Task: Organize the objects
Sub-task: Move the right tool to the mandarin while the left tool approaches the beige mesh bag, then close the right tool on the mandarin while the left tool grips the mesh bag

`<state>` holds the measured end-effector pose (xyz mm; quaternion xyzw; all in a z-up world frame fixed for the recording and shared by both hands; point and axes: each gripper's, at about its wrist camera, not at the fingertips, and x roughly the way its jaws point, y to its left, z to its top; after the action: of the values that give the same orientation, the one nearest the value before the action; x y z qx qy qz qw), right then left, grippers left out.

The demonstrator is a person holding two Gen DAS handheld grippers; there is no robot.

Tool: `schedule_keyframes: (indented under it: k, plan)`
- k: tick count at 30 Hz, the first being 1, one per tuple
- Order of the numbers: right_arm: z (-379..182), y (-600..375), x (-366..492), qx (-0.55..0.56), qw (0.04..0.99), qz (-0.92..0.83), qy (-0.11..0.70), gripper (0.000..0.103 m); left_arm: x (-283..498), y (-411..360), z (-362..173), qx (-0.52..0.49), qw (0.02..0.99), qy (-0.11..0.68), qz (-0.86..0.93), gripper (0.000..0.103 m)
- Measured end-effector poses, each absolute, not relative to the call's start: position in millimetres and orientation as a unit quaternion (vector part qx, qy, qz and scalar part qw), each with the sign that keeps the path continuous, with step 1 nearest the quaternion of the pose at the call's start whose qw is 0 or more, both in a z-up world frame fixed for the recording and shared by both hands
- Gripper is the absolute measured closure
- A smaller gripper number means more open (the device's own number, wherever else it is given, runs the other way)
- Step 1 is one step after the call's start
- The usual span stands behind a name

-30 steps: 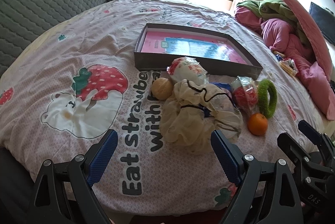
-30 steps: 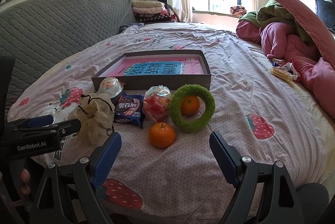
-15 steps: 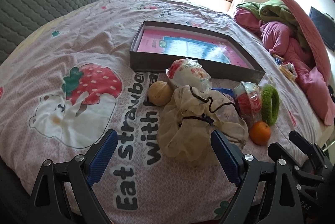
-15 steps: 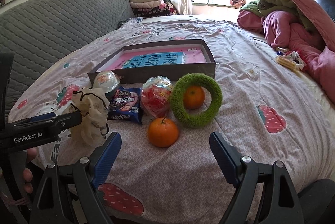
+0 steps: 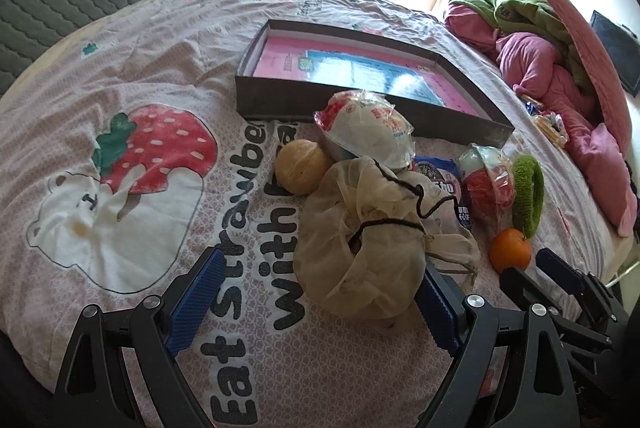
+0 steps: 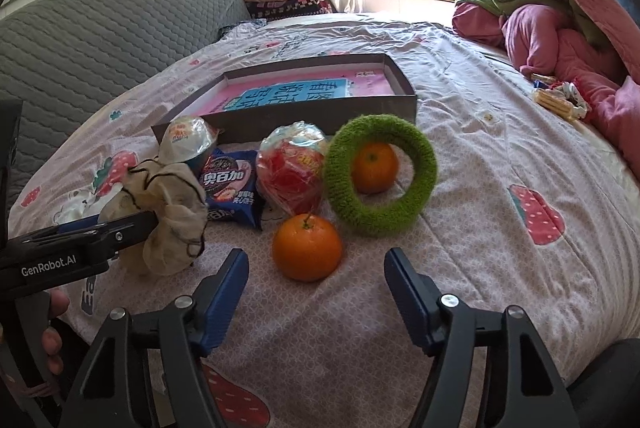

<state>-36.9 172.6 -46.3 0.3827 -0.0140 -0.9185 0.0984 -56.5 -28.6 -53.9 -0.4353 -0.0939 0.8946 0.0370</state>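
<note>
A: The left claw (image 5: 316, 302) is spread wide, empty, low over the bed (image 5: 120, 40), with the cream mesh drawstring bag (image 5: 372, 240) just ahead, against its right finger.
B: How will it handle?
A: Soft and light, I'd judge; pinch the gathered neck by the black cord.
B: Further right?
A: A tan ball (image 5: 302, 166), a wrapped bun (image 5: 368, 128), a blue snack packet (image 6: 230, 188), a red candy bag (image 6: 292, 172), a green fuzzy ring (image 6: 380, 176), all before the open box (image 6: 312, 116).
B: The right claw (image 6: 316, 286)?
A: Spread too, empty, with an orange (image 6: 307, 247) just ahead of its gap. Firm, round, prone to roll; grip across its middle.
</note>
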Motion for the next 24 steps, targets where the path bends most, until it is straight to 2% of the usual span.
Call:
schedule_keyframes:
  k: [10,13,17,19,20,24]
  plan:
    - [-53,162,-50,0.386,0.106,-0.916,-0.007,0.043,-61,-27,-59,-0.436,0.059,-0.103,0.892,0.014]
    - [-54,158,-52,0.387,0.109,-0.916,-0.002,0.047,-61,-25,-58,-0.436,0.07,-0.105,0.891,0.027]
    - [-55,155,-54,0.385,0.112,-0.916,0.002,0.05,-63,-23,-59,-0.438,0.075,-0.103,0.89,0.029]
    - [-56,154,-55,0.383,0.113,-0.917,0.004,0.052,-64,-21,-58,-0.436,0.08,-0.102,0.891,0.037]
    - [-56,154,-55,0.382,0.113,-0.917,0.006,0.053,-65,-21,-58,-0.434,0.08,-0.102,0.891,0.045]
    - [-57,156,-55,0.381,0.112,-0.918,0.007,0.06,-67,-16,-59,-0.436,0.091,-0.096,0.89,0.055]
